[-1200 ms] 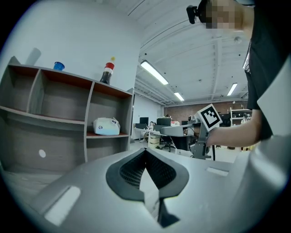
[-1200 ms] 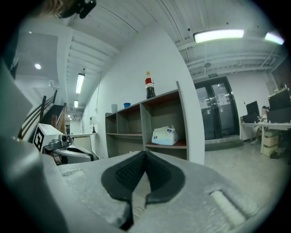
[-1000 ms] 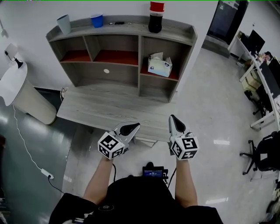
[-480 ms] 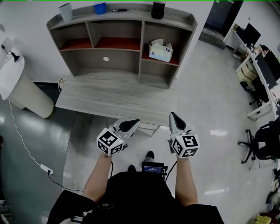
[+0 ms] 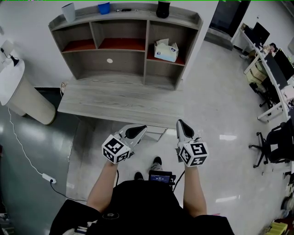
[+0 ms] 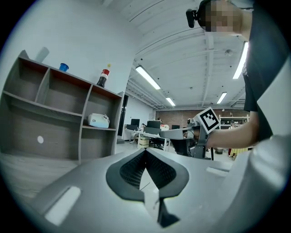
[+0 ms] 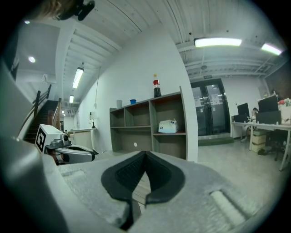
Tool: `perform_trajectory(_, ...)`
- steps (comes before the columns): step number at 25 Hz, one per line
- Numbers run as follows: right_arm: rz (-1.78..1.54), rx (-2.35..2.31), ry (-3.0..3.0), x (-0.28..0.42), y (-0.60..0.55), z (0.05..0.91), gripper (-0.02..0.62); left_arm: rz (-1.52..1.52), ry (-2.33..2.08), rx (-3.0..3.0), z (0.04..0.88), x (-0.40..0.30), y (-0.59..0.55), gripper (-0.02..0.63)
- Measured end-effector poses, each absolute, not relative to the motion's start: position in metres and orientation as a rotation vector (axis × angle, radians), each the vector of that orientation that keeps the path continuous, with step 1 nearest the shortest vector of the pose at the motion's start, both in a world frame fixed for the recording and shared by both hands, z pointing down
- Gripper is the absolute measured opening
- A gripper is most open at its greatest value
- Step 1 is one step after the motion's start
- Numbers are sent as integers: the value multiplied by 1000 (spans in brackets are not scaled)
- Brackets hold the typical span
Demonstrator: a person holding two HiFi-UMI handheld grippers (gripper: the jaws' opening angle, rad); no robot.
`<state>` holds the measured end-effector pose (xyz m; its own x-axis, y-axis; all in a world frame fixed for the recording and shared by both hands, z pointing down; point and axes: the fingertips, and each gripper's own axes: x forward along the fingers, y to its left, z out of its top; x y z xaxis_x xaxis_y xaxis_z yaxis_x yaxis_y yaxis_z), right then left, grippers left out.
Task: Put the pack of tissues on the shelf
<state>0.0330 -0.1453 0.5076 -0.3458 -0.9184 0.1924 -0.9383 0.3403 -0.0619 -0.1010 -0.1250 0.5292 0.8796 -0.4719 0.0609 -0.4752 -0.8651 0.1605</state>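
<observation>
I am holding my pale grey plastic left gripper [image 5: 139,130] level, its ribbed black pads pressed together on nothing. The soft white-and-blue boxy pack of tissues [image 5: 166,49] is sitting on the red-lined board at the right end of the grey wood-grain shelf [image 5: 128,68]. My right gripper [image 5: 180,124] is likewise clamping shut, empty.

The pack of tissues [image 5: 166,50] lies in the right compartment of the shelf [image 5: 124,64]. On top stand a cup [image 5: 69,11] at the left end and a bottle [image 5: 162,9] at the right. A bin [image 5: 25,94] stands left of the desk [image 5: 119,103].
</observation>
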Motion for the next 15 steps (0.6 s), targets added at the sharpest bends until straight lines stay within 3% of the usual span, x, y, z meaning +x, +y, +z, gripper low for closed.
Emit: perform_trajectory(15,266,1750,-2444,39,-137,512,2,29,-733,2887,528,-101,-123,2)
